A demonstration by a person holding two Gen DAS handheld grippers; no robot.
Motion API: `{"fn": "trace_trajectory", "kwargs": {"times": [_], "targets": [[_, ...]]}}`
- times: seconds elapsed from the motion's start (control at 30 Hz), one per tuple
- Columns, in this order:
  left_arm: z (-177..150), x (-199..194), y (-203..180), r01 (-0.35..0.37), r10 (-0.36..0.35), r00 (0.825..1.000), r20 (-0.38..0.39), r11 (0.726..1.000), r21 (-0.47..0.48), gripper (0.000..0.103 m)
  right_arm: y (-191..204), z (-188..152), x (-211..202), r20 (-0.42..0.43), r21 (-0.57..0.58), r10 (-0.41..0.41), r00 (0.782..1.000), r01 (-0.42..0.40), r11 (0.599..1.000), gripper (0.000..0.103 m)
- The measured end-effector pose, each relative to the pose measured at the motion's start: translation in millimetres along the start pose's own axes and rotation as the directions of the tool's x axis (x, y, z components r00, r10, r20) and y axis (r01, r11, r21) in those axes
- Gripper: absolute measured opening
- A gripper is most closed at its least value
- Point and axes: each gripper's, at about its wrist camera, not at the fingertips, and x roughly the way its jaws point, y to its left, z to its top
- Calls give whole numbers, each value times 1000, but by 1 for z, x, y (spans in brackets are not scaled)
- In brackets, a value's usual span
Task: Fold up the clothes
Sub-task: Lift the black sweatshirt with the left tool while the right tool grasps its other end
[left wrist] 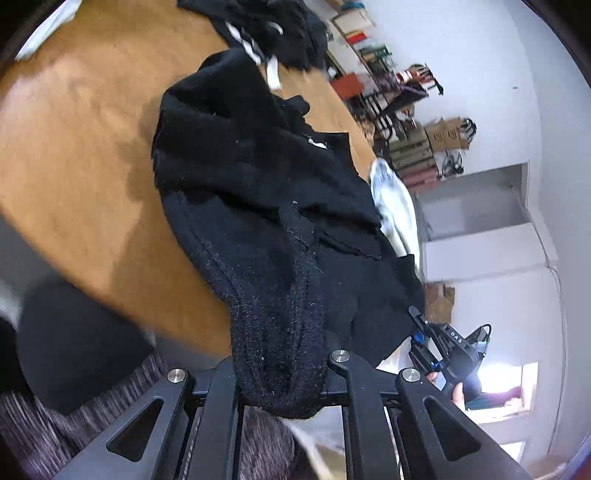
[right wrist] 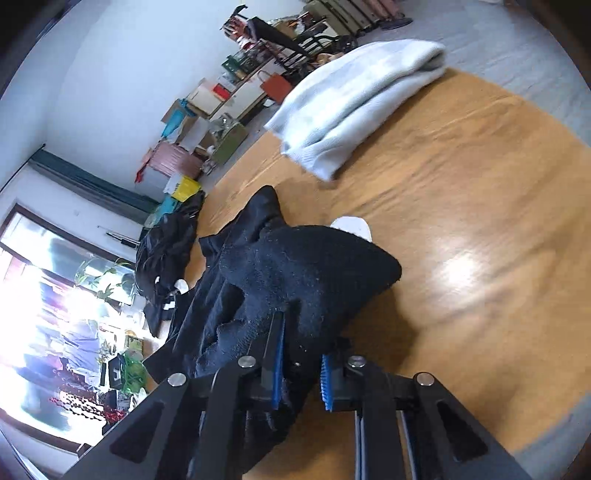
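On the left, my left fingers (left wrist: 282, 384) are clenched on a bunched end of the black garment (left wrist: 266, 206), the knit gathered thick between them. From there the cloth runs away from me over the near edge of the wooden counter (left wrist: 74, 155), its long axis stretching toward the far edge, where a black pile with white stripes (left wrist: 266, 33) lies just beyond its far end. To the left of the garment the counter top is bare wood out to the rounded edge, broad room for moving. A folded white garment (left wrist: 395, 206) peeks out past the black cloth at the right edge.

My right fingers (right wrist: 301, 373) grasp another part of the same black garment (right wrist: 295, 280), blue pads pressing the fabric from both sides. Here the cloth hangs slack between my 2 grips, lifted in a hump. The folded white garment (right wrist: 354, 107) lies near the far edge, well apart. The wood to the right of my right fingers lies open out to the curved edge.
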Motion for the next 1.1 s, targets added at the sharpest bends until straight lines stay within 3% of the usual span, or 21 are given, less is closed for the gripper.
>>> {"fn": "trace_trajectory", "kwargs": {"times": [0.17,0.3,0.47,0.7,0.8,0.93,1.1], "targets": [[-62,11,2,40,-41,994,-97,999,-16,9,-40,-27,-54,-26,23,-82,996,82,996,18],[-82,18,-6,39,-38,989,-142,999,2,9,-69,-41,-80,-55,73,-120,991,124,990,18],[-61,6,-21,53,-50,992,-117,998,24,9,-62,-28,-92,-18,76,-68,998,69,995,18],[-24,-4,-17,111,-117,992,-50,989,-102,9,-19,8,-65,-43,37,-17,999,19,999,18],[-35,0,-17,102,-112,990,-82,988,-117,9,-9,12,-57,-60,12,-13,998,14,1000,18],[-54,10,-15,80,-97,986,-136,989,-128,9,-26,7,-62,-62,43,-25,998,28,999,18],[-78,25,-18,-11,-2,980,-197,998,-65,9,-66,-16,-86,-39,81,-127,991,130,988,18]]}}
